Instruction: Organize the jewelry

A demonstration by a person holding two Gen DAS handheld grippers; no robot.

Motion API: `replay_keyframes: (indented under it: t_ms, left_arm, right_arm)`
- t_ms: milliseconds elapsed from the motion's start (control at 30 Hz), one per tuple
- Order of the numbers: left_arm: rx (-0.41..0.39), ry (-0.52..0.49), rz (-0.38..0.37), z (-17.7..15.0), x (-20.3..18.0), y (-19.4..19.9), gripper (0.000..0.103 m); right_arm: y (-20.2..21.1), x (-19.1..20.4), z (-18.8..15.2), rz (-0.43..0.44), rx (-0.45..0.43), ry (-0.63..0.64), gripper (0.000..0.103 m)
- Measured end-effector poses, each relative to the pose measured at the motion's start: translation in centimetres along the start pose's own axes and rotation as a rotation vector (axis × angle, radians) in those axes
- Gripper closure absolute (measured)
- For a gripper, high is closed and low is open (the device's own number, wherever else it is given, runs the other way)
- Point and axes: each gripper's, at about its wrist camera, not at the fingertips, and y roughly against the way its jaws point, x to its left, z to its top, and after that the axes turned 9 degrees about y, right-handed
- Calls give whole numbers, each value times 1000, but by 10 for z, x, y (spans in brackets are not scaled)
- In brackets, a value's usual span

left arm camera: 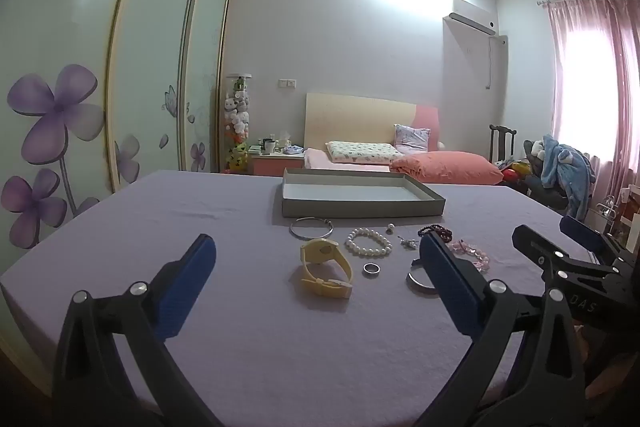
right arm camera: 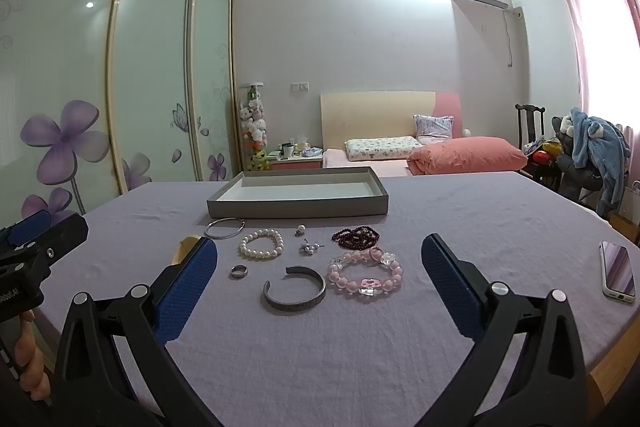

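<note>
- The left gripper (left arm camera: pixel 316 259) hangs with jaws spread wide, gripping nothing, above the near edge of the table (left arm camera: pixel 240 327).
- The right gripper (right arm camera: pixel 320 259) is likewise released and empty.
- A grey tray (right arm camera: pixel 298 207) sits toward the far edge.
- Just before it lie the yellow watch (left arm camera: pixel 326 267), pearl bracelet (right arm camera: pixel 262 244), ring (right arm camera: pixel 239 271), metal cuff (right arm camera: pixel 294 291), pink bead bracelet (right arm camera: pixel 366 273).
- A phone (right arm camera: pixel 618 271) rests near the right edge.

Two handheld grippers, left gripper (left arm camera: pixel 316 255) and right gripper (right arm camera: pixel 319 255), share one build: matte black plastic frames with triangular cut-outs, round silver rivets at the joints, and long fingers (right arm camera: pixel 188 291) faced with dimpled blue pads (white lettering, partly cut off, marks each body).
</note>
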Motion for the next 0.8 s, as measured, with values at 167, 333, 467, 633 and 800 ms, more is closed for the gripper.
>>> replay_keyframes:
  t_ms: [167, 333, 467, 633, 800]
  left_arm:
    - [-3, 1, 0, 0, 0, 1, 4]
    - [1, 6, 6, 0, 0, -1, 4]
    - [2, 9, 4, 1, 1, 1, 4]
    - [1, 11, 4, 1, 1, 2, 4]
    - [0, 10, 4, 1, 1, 2, 4]
  right_arm:
    - [0, 0, 0, 0, -2, 0, 2]
    - [0, 0, 0, 0, -2, -2, 2]
    - [0, 0, 1, 0, -2, -2, 2]
    - [0, 0, 1, 1, -3, -2, 2]
    - [0, 0, 1, 1, -2, -3, 2]
